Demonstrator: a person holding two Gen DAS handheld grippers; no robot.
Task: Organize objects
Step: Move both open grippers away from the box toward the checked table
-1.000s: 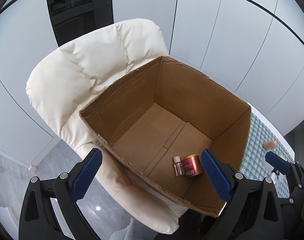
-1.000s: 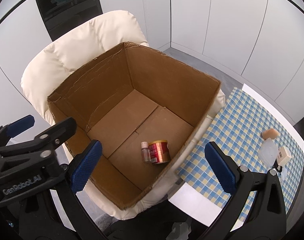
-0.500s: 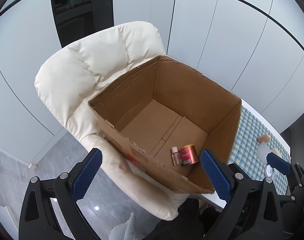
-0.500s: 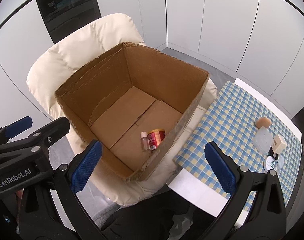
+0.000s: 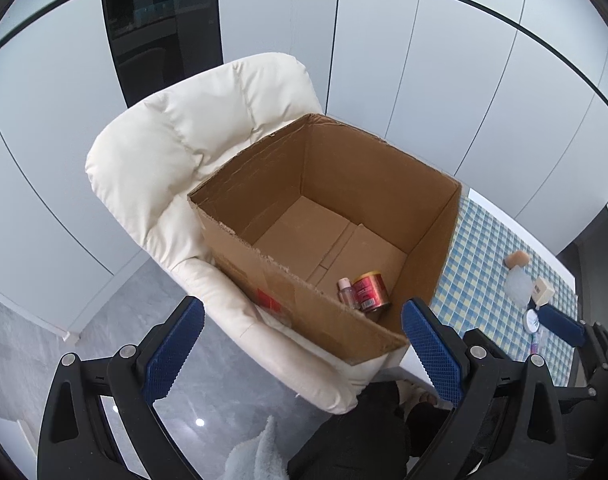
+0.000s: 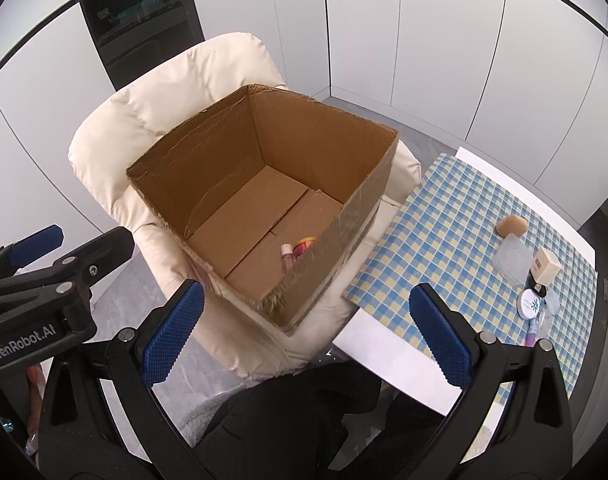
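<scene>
**Remaining items lie to the right of both tools**

Both views have pulled back from the cardboard box [image 6: 260, 200] over the last second, so it now sits smaller in frame, with more of the checked desk [image 6: 435, 248] in view. On the cream chair [image 5: 176, 168] the box stands open; a red can [image 5: 368, 291] and a small pink bottle [image 5: 345, 290] lie side by side in its near corner. The left tool [image 5: 302, 356] hangs over the box's near rim with jaws spread wide and nothing between them. The right tool [image 6: 305, 338] is likewise wide open and empty. Loose items are clustered on the desk's far right: a clear pouch [image 6: 511, 259], a tan sponge [image 6: 511, 226], a beige cube [image 6: 547, 266] and a round white tin [image 6: 531, 305]. All are well right of the box. The right tool is the nearer one and is the likely choice for the next pick.
</scene>
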